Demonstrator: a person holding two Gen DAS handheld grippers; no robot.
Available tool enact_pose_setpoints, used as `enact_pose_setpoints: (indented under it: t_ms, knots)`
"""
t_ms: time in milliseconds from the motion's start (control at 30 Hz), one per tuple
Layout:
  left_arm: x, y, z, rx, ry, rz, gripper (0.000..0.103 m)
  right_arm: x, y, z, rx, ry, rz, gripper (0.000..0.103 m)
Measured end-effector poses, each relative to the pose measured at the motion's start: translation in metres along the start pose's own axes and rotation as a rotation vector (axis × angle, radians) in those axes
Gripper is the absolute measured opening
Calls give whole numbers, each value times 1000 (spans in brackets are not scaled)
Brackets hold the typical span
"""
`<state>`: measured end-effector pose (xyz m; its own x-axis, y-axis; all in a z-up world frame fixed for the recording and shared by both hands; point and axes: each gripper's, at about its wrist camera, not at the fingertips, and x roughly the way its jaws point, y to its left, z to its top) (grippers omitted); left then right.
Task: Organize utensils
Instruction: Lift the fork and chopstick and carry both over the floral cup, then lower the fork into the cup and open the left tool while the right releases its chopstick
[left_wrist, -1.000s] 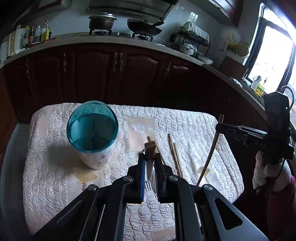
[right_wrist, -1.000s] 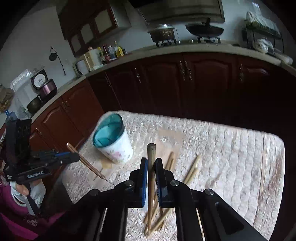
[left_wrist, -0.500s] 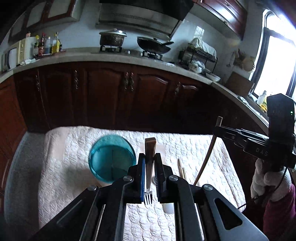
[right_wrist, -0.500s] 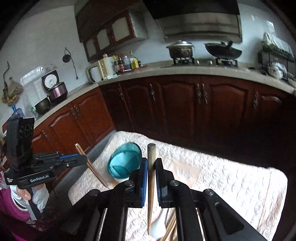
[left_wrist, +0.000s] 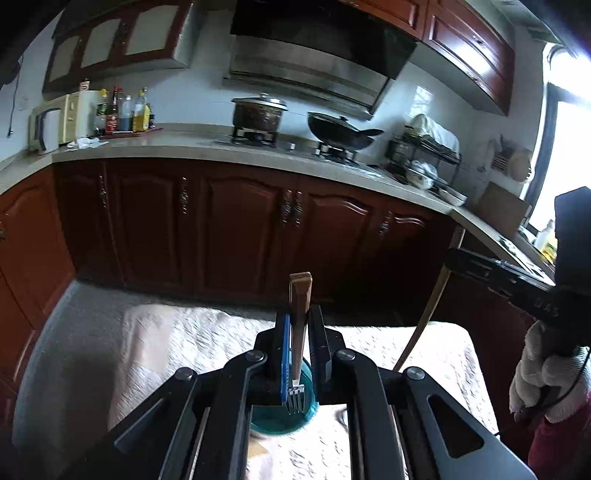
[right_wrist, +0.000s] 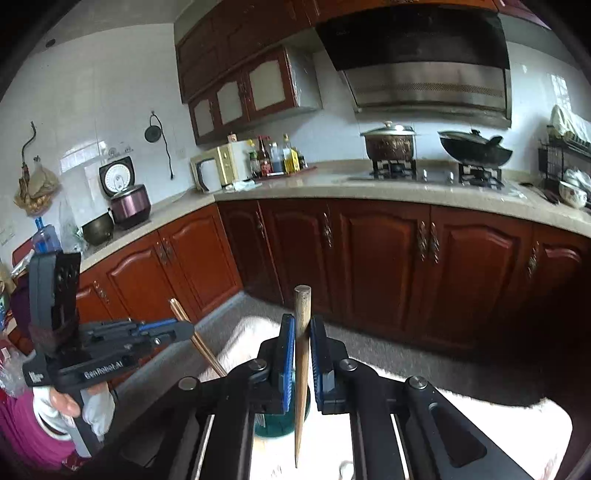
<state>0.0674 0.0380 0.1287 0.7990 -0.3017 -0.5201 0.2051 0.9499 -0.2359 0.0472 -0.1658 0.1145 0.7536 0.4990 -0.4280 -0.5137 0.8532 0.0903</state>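
Note:
My left gripper (left_wrist: 298, 354) is shut on a fork (left_wrist: 297, 369) with a wooden handle, held upright with its tines down over the mouth of the teal cup (left_wrist: 280, 417). My right gripper (right_wrist: 302, 363) is shut on a wooden chopstick (right_wrist: 301, 369), held upright with its tip down beside the teal cup (right_wrist: 275, 422). The right gripper also shows in the left wrist view (left_wrist: 458, 264) with the chopstick (left_wrist: 424, 317). The left gripper shows in the right wrist view (right_wrist: 184, 328) with the fork handle (right_wrist: 195, 338). The cup is mostly hidden behind the fingers.
The cup stands on a table with a white quilted cloth (left_wrist: 184, 332). Dark red cabinets (left_wrist: 236, 221) and a counter with a pot (left_wrist: 258, 114) and a wok (left_wrist: 340, 131) run behind the table. Grey floor (left_wrist: 66, 325) lies to the left.
Both grippers have risen and tilted up, so the views show more kitchen and less table. The fork now hangs over the cup's mouth and the chopstick tip has come near the cup.

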Motion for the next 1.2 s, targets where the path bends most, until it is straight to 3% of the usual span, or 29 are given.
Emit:
enact_pose_setpoints:
  t_ms: [267,433,633,833,933,1200]
  knots:
    - [42,15,-1,12,26,94,10,68,7,17,15,5,-1,10]
    - [69,20,-13,32,57,138,10,115,3,-1,41,49,1,10]
    - [97,26,-27,25,120,132,10,160,-8,-34,62,152,15,10]
    - [112,23,-42,27,160,125,10,179,-18,-62,81,219,28,10]
    - [118,20,-47,31,175,127,10,178,-20,-67,89,212,38,10]
    - [114,17,-49,33,169,130,11,173,-29,-72,151,220,63,21]
